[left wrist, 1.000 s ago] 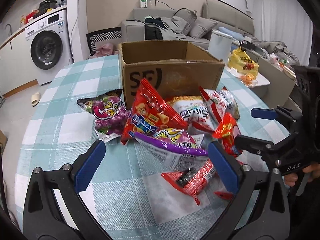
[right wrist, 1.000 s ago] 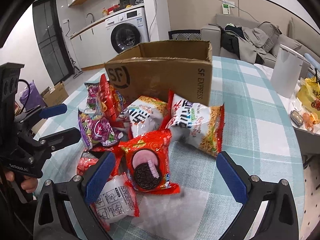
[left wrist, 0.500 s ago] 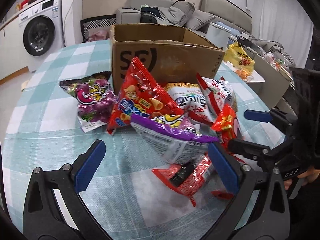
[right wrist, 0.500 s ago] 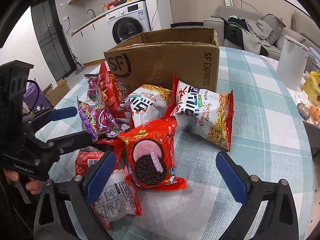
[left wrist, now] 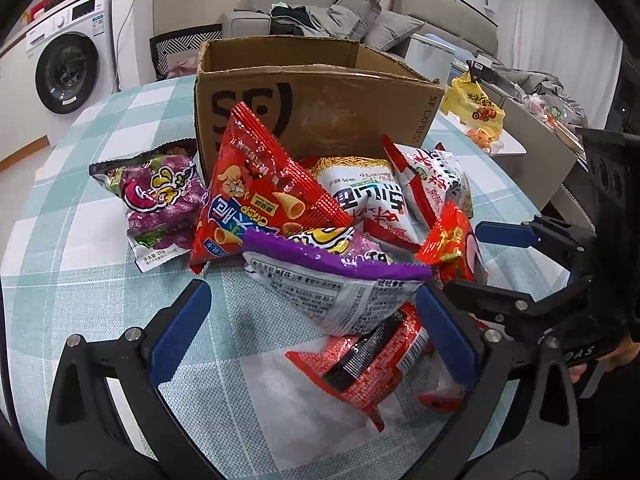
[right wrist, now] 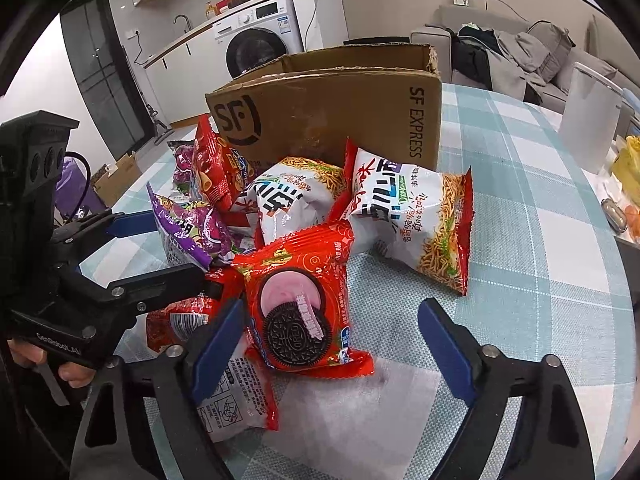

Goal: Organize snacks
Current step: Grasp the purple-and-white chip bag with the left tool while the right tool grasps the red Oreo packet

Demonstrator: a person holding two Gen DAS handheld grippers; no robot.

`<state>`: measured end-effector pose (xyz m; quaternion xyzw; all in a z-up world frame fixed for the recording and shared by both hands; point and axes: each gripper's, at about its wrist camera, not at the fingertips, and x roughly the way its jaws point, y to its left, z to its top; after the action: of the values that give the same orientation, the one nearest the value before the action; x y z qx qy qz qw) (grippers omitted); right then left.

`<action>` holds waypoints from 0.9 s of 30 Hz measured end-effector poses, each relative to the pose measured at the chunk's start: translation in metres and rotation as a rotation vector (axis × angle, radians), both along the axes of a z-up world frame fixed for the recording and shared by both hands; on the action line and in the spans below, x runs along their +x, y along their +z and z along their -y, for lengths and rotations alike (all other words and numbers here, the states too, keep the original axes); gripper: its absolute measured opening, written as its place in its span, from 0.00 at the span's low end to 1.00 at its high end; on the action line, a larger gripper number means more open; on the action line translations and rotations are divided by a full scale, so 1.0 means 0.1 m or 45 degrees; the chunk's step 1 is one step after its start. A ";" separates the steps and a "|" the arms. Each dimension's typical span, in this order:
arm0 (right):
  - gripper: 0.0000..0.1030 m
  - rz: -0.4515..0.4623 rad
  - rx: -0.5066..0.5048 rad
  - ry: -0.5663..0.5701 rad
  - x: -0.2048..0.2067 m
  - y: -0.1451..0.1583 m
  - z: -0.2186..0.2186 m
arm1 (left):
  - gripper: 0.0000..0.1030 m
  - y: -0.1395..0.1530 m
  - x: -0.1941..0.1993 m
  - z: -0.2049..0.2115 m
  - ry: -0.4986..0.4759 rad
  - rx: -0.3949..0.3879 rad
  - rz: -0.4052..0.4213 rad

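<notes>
snack pile (left wrist: 320, 240) on checked tablecloth (left wrist: 80, 280), heaped against front of cardboard box (left wrist: 320, 104). our left gripper (left wrist: 316, 336) spread wide, purple-edged bag (left wrist: 336, 280) between its fingers, not pinched. our right gripper (right wrist: 332, 344) spread wide around red cookie pack (right wrist: 300, 304), nothing held. two noodle bags (right wrist: 408, 216) lean near box. washing machine (left wrist: 68, 68) behind.
</notes>
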<state>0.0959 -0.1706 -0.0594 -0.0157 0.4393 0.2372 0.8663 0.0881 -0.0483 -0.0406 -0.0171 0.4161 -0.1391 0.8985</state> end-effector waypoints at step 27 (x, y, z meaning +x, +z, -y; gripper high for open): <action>0.45 0.016 0.075 0.020 -0.04 0.04 -0.01 | 0.68 -0.11 0.05 0.03 -0.033 -0.036 0.025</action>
<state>0.0921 -0.1693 -0.0551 0.0050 0.4265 0.2568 0.8673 0.0932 -0.0514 -0.0516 -0.0231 0.4055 -0.1569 0.9002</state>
